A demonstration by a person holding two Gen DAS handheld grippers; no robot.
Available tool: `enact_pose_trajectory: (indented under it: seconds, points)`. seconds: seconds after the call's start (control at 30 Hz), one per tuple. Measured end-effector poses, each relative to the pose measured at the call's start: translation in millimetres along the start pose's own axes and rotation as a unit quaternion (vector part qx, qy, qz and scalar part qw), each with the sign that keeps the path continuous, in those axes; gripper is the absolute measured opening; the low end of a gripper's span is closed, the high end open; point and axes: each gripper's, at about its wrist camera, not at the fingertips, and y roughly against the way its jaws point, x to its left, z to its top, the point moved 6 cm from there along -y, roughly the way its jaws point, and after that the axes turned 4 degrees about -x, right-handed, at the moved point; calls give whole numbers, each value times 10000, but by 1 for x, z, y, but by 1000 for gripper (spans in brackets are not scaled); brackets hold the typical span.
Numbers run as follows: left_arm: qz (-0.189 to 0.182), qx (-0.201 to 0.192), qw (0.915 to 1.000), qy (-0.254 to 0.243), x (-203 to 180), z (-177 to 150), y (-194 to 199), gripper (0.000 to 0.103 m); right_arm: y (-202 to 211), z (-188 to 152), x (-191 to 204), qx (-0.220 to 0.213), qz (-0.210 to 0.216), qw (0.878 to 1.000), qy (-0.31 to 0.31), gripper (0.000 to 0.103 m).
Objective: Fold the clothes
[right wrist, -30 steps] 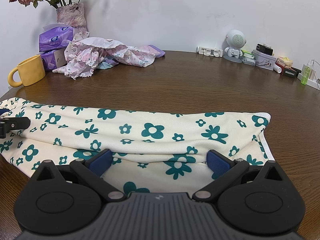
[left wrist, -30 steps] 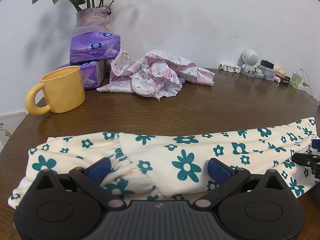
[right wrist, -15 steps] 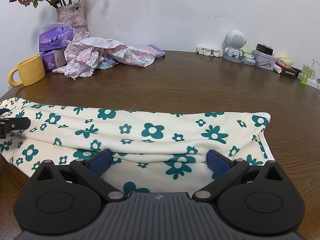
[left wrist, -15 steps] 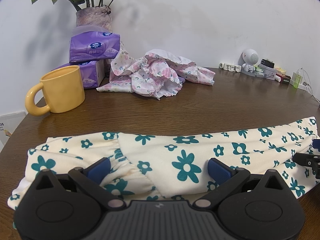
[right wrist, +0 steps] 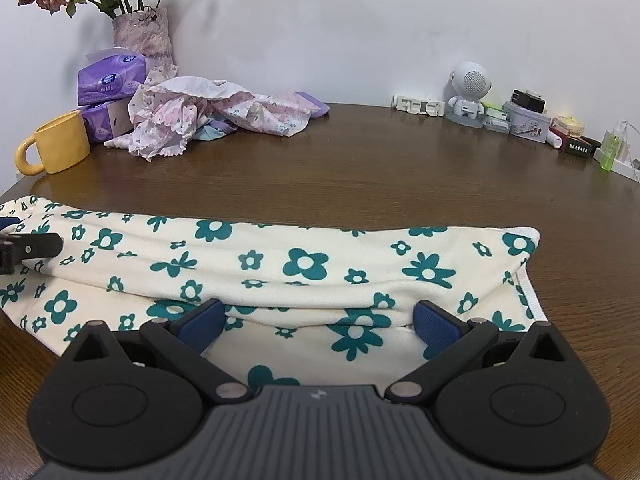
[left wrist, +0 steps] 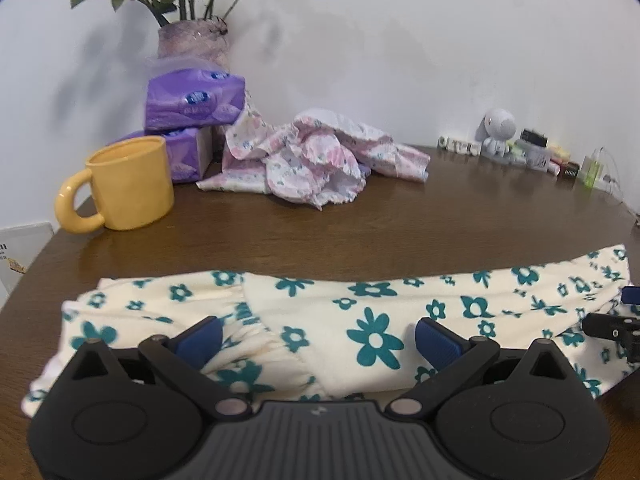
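Where jaws gape: floral garment (left wrist: 376, 312).

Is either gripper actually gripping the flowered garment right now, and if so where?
No. Both the left gripper and the right gripper are open, fingers spread over the near edge of the cream garment, which lies flat on the table. Nothing is held.

A dark wooden table (right wrist: 360, 176) carries a cream garment (right wrist: 304, 264) with teal flowers, folded into a long band along the near edge. At the far left stand a yellow mug (left wrist: 128, 184), purple tissue packs (left wrist: 192, 100) (two, stacked) and a vase (right wrist: 142, 34); beside them lies a crumpled pink garment (left wrist: 316, 164). Small items (right wrist: 520, 120) line the far right.
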Motion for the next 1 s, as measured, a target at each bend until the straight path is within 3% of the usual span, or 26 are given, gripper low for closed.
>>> enact_pose_trajectory:
  seconds: [0.27,0.47,0.67,0.83,1.0]
  points:
    - [166,-189,9992,308,48,-2,66,103,32,38,45,-575,565,9954,522,103]
    - [-74,90,9928,1191,71,-25,98,103,18,47,114,-421,1414,9823,1154,103]
    - [-278,309,9816,1863,72,-38,93,102,5,59,167,-437,1823,9712,1473,101]
    - [-372,525,9604,2710,75,-46,81,97,-12,63,177,-200,2106,9700,1202,81]
    - [-52,281,9501,3106,76,-41,74,96,-29,57,173,-12,2218,9702,979,66]
